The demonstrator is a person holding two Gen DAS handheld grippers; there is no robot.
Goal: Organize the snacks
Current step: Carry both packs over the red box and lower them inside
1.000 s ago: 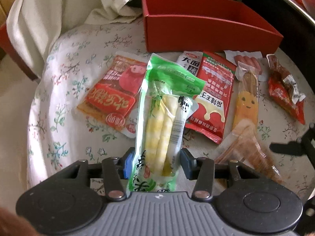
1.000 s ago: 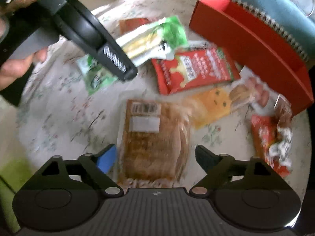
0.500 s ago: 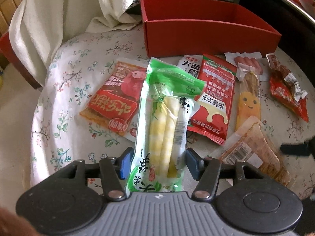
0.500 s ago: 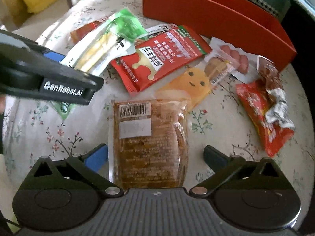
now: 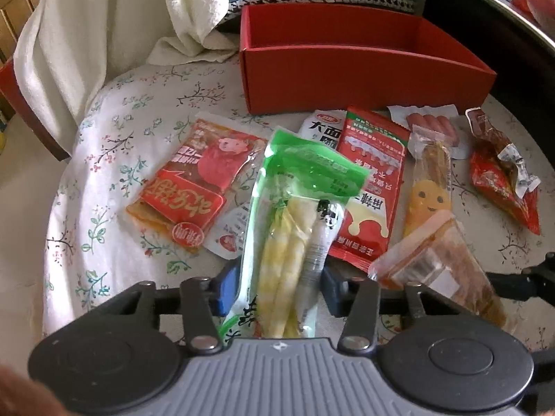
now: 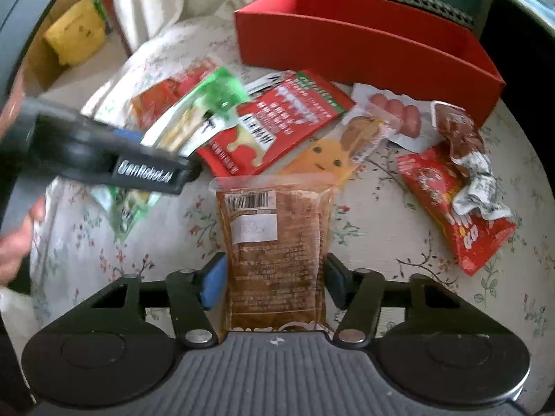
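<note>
Both grippers tilt steeply down over the flowered tablecloth, each with a packet between its fingers.

The left gripper has its jaws closing on a long clear-and-green plastic packet of yellow bamboo shoots; the blue pad presses one edge and the dark pad the other, so the packet is pinched near its lower end and runs away from the gripper, its green top lifted over the snacks behind. In the right wrist view this gripper shows as a dark finger coming in from the left, a person's hand behind it.

The right gripper is closing too, its pads set against both long sides of a flat clear packet of brown dried tofu with a barcode label, which extends straight ahead of the fingers.

Just beyond the packets lie a red sachet with a white drip picture, an orange pouch with a smiling face and, left of the left gripper, an orange-red spicy strip pack. Farther right sit a small sausage pack and a crumpled red wrapper.

Farthest off, past all the snacks, stands the long open red cardboard box, with a cream towel draped to its left.
</note>
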